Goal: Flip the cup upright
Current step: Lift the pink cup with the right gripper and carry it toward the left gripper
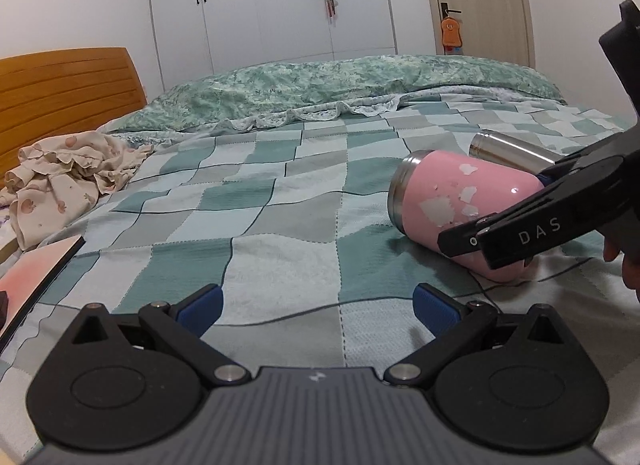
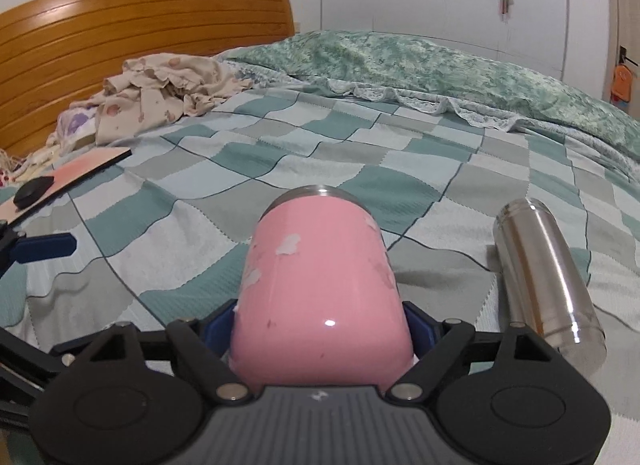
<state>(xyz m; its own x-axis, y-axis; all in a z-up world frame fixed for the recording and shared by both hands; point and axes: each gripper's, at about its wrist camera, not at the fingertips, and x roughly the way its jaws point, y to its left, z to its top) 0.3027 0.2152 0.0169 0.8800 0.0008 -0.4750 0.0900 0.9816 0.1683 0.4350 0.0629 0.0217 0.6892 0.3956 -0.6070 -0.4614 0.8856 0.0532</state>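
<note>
A pink cup (image 1: pixel 452 201) with chipped paint and a steel rim lies on its side on the checkered bedspread (image 1: pixel 260 201), mouth pointing away from the right gripper. My right gripper (image 2: pixel 320 325) is shut on the pink cup (image 2: pixel 320 281) near its base, one blue pad on each side. In the left wrist view the right gripper (image 1: pixel 500 221) reaches in from the right over the cup. My left gripper (image 1: pixel 318 303) is open and empty, low over the bedspread, left of and nearer than the cup.
A steel bottle (image 2: pixel 548 277) lies on its side just right of the cup; it also shows in the left wrist view (image 1: pixel 508 149). Crumpled cloth (image 1: pixel 64 173) lies near the wooden headboard (image 2: pixel 120 45). A pink board (image 2: pixel 76 173) with a black disc sits at left. A green duvet (image 1: pixel 340 85) lies behind.
</note>
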